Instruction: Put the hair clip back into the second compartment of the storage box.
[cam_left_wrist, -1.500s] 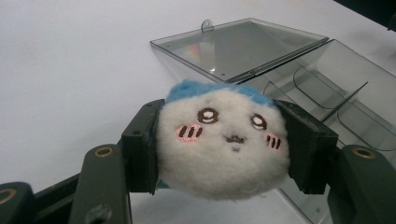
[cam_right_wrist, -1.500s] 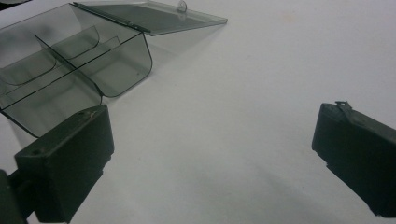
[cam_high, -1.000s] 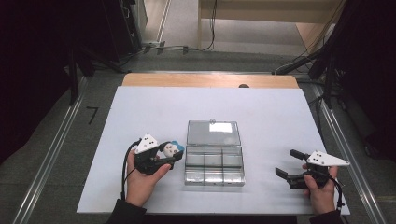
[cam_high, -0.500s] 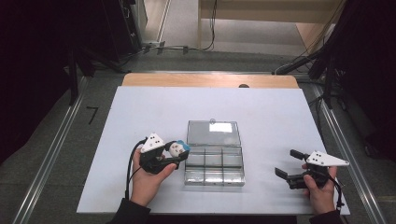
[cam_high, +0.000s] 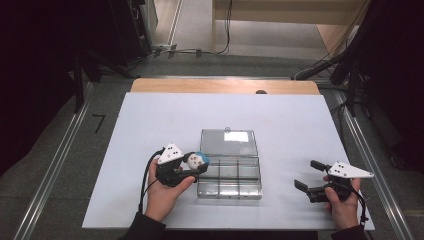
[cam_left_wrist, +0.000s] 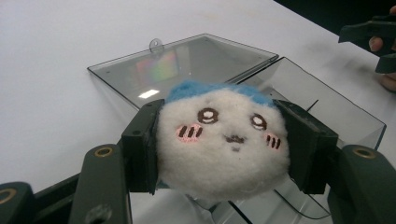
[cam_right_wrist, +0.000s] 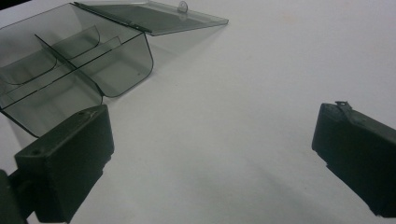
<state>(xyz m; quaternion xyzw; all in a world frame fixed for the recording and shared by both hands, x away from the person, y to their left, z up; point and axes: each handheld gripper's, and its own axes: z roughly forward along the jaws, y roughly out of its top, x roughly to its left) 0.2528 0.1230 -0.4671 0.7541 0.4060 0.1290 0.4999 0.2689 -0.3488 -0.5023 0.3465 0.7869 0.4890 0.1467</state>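
Observation:
A small white plush face with a blue top (cam_left_wrist: 223, 140) is squeezed between the black jaws of my left gripper (cam_left_wrist: 223, 144). In the high view the plush (cam_high: 196, 160) and the left gripper (cam_high: 192, 167) hover at the left edge of a clear plastic box (cam_high: 230, 175). The box (cam_left_wrist: 327, 112) is split into several compartments, and its lid (cam_high: 228, 142) lies flat open behind it. My right gripper (cam_high: 309, 175) stands open near the table's right front, with nothing between its jaws. From the right gripper view, the box (cam_right_wrist: 60, 79) lies off to the upper left of the right gripper (cam_right_wrist: 212, 154).
The white table top (cam_high: 150, 120) has bare room all around the box. A wooden strip (cam_high: 225, 86) runs along the far edge. Metal rails and cables lie on the floor beyond. Each gripper trails a black cable toward the person.
My left gripper has carried the plush to the right, up to the box's left edge. The right gripper has stayed where it was.

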